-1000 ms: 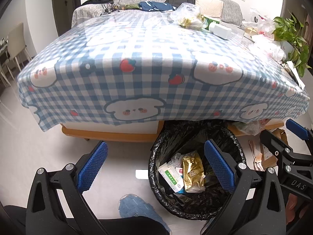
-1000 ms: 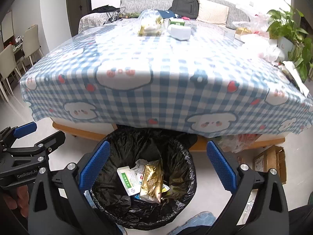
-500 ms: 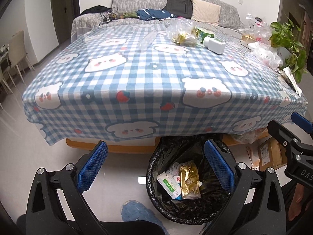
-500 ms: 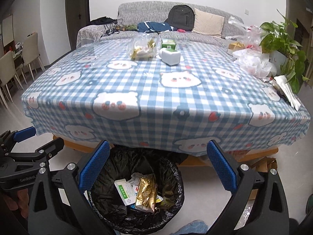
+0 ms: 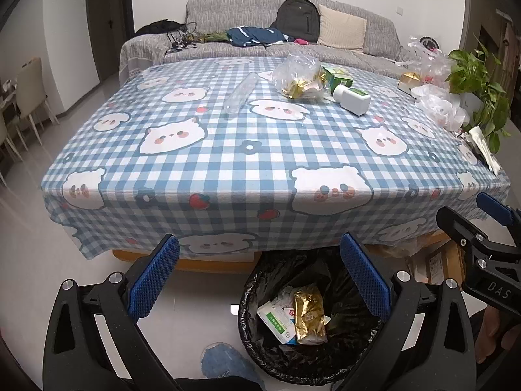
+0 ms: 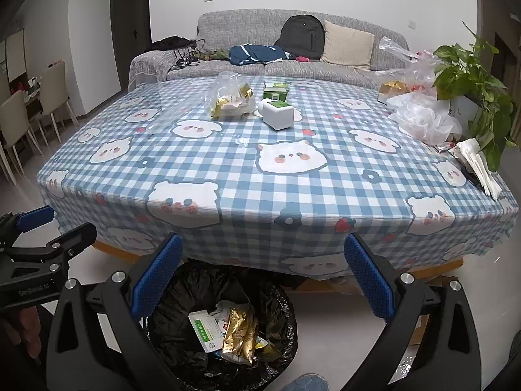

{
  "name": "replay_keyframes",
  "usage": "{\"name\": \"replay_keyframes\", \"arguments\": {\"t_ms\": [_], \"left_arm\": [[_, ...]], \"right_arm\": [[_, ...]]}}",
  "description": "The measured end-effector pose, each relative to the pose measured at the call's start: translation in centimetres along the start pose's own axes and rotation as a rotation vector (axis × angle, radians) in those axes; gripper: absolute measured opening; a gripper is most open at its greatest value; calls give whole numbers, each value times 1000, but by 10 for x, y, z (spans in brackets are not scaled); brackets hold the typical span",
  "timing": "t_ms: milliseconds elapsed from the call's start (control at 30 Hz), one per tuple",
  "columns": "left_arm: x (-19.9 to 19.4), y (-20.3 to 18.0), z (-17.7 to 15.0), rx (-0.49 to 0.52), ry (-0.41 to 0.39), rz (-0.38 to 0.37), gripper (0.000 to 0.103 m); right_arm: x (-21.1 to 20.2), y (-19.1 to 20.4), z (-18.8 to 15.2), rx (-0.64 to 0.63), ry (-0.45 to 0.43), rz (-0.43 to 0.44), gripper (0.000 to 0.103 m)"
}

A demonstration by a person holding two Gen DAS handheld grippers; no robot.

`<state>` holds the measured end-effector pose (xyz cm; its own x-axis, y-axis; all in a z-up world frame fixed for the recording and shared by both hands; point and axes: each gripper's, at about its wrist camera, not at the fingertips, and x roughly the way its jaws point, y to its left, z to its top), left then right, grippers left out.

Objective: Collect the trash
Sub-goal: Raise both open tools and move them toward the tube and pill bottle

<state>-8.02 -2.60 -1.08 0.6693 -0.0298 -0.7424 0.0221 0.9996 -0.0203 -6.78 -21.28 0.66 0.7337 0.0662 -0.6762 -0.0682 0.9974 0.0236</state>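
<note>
My left gripper (image 5: 259, 260) and my right gripper (image 6: 263, 260) are both open and empty, held above a black-lined trash bin (image 5: 260, 280) (image 6: 280, 296) at the table's near edge. The bin holds a gold foil packet (image 5: 309, 314) (image 6: 239, 330) and a white-green box (image 5: 276, 321) (image 6: 205, 329). On the far part of the checked tablecloth (image 5: 228, 150) (image 6: 293, 189) lie a clear bag of wrappers (image 5: 298, 76) (image 6: 229, 96), a white bottle (image 5: 353, 99) (image 6: 276, 114), a green carton (image 5: 338, 78) (image 6: 276, 90) and a clear plastic bottle (image 5: 240, 93).
White plastic bags (image 5: 439, 106) (image 6: 420, 117), a potted plant (image 5: 478, 78) (image 6: 469, 81) and papers (image 6: 478, 166) crowd the table's right side. A grey sofa (image 6: 293, 42) stands behind. Chairs (image 6: 22, 120) stand at the left. A cardboard box (image 5: 446, 264) sits under the table.
Both grippers have risen and tilted up from the bin, so the whole tabletop shows. Both stay open and empty.
</note>
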Motion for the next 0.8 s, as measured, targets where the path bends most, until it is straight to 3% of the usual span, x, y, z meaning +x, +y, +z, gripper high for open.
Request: {"name": "replay_keyframes", "arguments": {"t_ms": [300, 800], "left_arm": [[9, 0, 23, -16, -16, 30, 97], [42, -2, 71, -8, -22, 17, 97]], "right_arm": [[16, -12, 20, 5, -4, 15, 95], [54, -28, 65, 39, -12, 2, 95]]}}
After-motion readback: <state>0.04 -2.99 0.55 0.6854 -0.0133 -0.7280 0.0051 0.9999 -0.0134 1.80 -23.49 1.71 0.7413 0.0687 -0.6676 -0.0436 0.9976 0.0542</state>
